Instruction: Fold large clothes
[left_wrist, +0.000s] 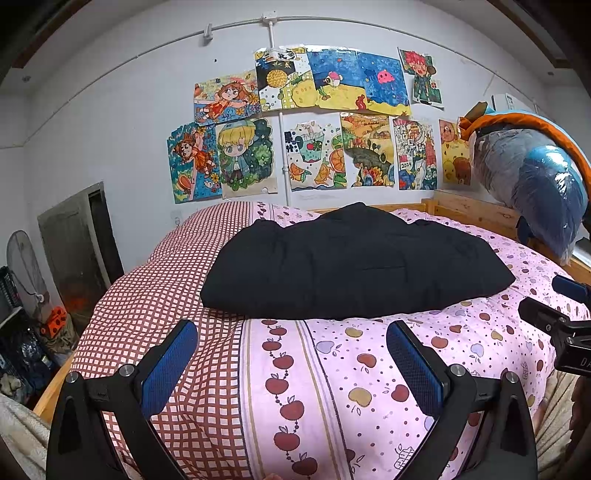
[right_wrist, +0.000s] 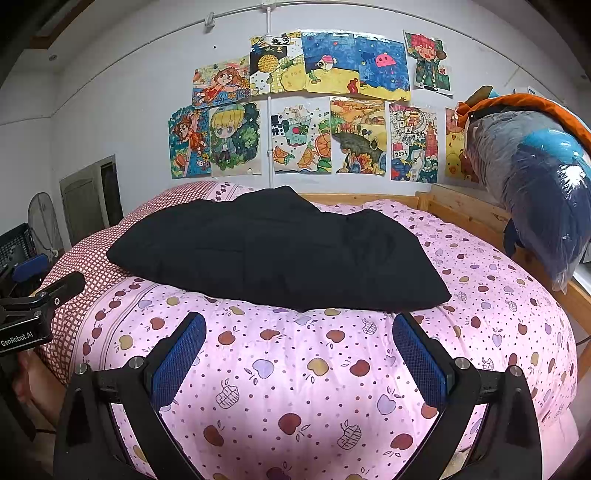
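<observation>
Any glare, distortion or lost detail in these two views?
Left wrist view: strong fisheye bowing of the bed and wall pipe, dark vignette corners, black garment nearly featureless. Right wrist view: same bowing, glare on the plastic-wrapped bundle; both sharp.

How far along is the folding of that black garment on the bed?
Done: the black garment lies in a compact rectangular bundle on the pink apple-print quilt, apparently folded. In hand: nothing; the left claw and right claw are open and clear of it. Left: possibly one last fold or tidying.
</observation>
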